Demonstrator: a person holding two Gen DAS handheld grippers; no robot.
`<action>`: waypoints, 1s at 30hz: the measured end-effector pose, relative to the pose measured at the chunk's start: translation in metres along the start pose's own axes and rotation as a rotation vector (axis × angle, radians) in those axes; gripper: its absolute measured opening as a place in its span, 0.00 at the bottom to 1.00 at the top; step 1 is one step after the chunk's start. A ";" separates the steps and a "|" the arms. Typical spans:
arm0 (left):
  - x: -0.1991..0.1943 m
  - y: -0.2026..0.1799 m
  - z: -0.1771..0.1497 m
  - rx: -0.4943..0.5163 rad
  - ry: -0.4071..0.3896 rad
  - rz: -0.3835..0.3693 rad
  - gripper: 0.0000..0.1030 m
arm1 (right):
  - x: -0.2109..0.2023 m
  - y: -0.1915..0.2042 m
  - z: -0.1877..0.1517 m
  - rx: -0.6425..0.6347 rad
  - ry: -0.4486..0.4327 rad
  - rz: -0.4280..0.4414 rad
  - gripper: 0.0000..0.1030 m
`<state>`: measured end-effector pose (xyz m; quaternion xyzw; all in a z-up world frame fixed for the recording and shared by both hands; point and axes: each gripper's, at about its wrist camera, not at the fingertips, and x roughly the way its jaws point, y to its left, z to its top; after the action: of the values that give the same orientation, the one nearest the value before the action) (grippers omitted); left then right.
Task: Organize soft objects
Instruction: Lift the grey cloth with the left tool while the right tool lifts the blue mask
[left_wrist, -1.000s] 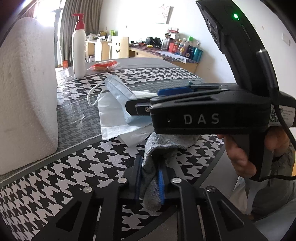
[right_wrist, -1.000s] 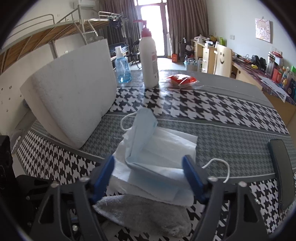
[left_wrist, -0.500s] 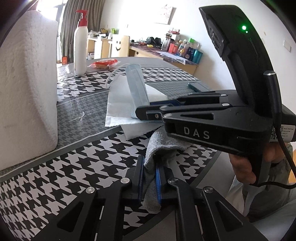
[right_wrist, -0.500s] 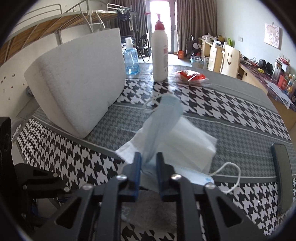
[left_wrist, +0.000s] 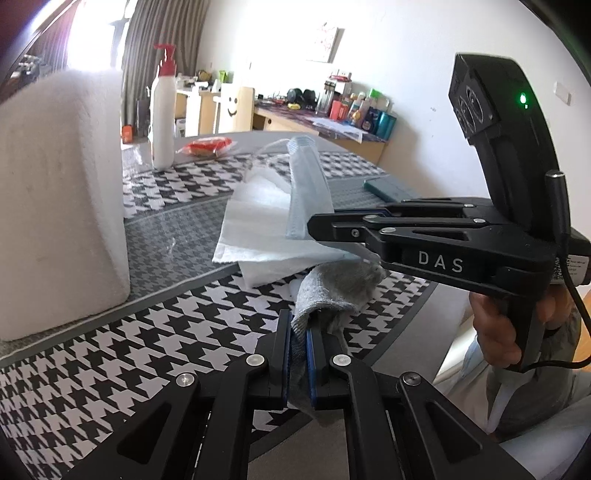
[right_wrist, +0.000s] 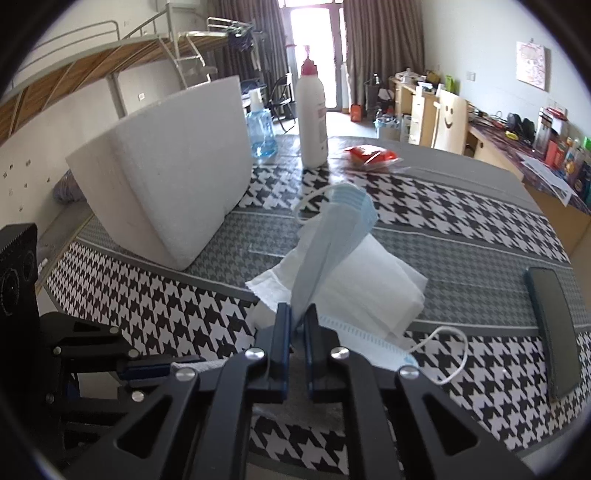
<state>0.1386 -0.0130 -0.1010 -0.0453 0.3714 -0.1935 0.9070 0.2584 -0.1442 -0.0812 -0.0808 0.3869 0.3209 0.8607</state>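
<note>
My left gripper (left_wrist: 298, 341) is at the table's near edge, jaws closing tight on a grey cloth (left_wrist: 340, 286) that bunches up between the pads. Just beyond it my right gripper (right_wrist: 298, 321) has its jaws closing tight on the edge of a light blue face mask (right_wrist: 332, 243), which stands up folded from the pads. In the left wrist view the right gripper (left_wrist: 314, 227) reaches in from the right with the mask (left_wrist: 306, 188) rising above it. A white tissue (right_wrist: 373, 284) lies under the mask. A person's hand (left_wrist: 495, 332) holds the right gripper's handle.
A big white foam block (right_wrist: 166, 177) stands at the left. Behind it are a blue bottle (right_wrist: 260, 129), a white pump bottle (right_wrist: 312, 118) and a red packet (right_wrist: 371, 155). A dark phone (right_wrist: 554, 332) lies at the right on the houndstooth tablecloth (right_wrist: 177, 314).
My right gripper went from wide open around the mask to shut on it, and the mask now stands up folded. The left gripper stayed clamped on the grey cloth and drew back slightly.
</note>
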 end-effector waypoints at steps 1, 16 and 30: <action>-0.002 0.000 0.000 0.001 -0.006 0.003 0.07 | -0.003 0.000 0.000 0.003 -0.006 0.000 0.09; -0.043 -0.002 0.012 0.027 -0.125 0.044 0.07 | -0.037 0.006 0.003 0.023 -0.096 -0.004 0.08; -0.071 -0.003 0.024 0.045 -0.212 0.098 0.07 | -0.058 0.006 0.005 0.047 -0.161 -0.008 0.08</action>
<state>0.1085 0.0104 -0.0366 -0.0270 0.2709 -0.1514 0.9503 0.2288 -0.1656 -0.0357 -0.0359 0.3236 0.3138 0.8919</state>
